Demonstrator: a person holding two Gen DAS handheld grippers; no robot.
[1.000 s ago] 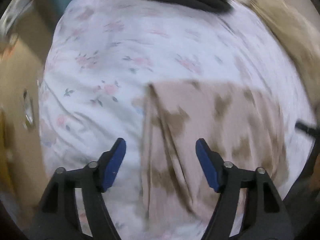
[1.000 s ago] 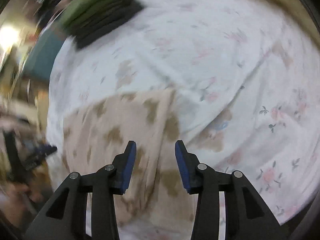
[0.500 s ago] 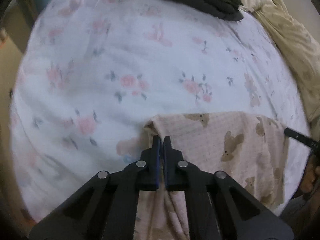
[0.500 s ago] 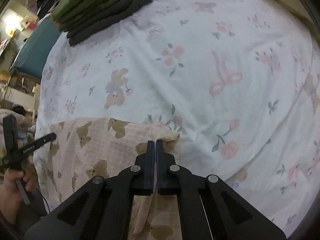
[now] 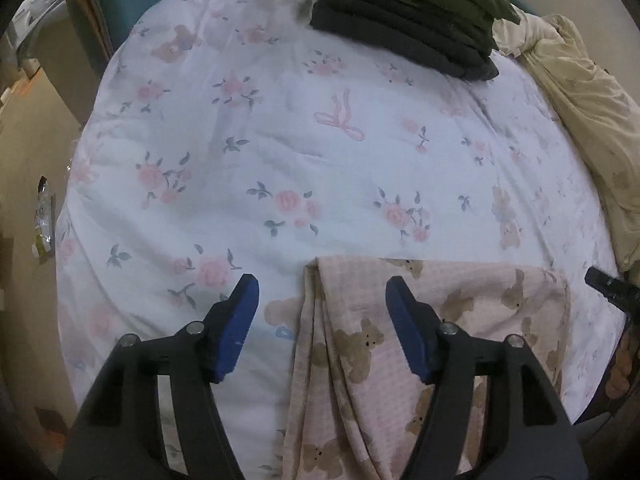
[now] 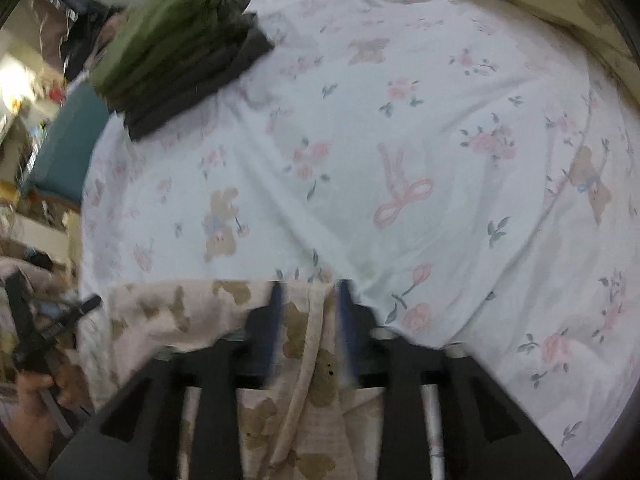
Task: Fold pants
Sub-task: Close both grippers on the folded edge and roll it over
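Observation:
Pink pants with a brown bear print [image 5: 448, 320] lie on the near part of a floral bedsheet [image 5: 320, 152], their far edge straight across. My left gripper [image 5: 322, 292] is open and empty, its blue pads either side of the pants' left corner fold. In the right wrist view the pants [image 6: 192, 312] lie at the bottom. My right gripper [image 6: 308, 296] is open, its fingers either side of the pants' right corner fold; this view is blurred by motion.
A stack of folded dark and green clothes [image 5: 408, 12] sits at the far side of the bed, also in the right wrist view [image 6: 180, 56]. A beige blanket [image 5: 592, 120] lies along the right. The bed's left edge drops to the floor [image 5: 36, 168].
Both grippers were shut on the pants' far corners half a second ago and have now opened, leaving the cloth lying flat on the sheet.

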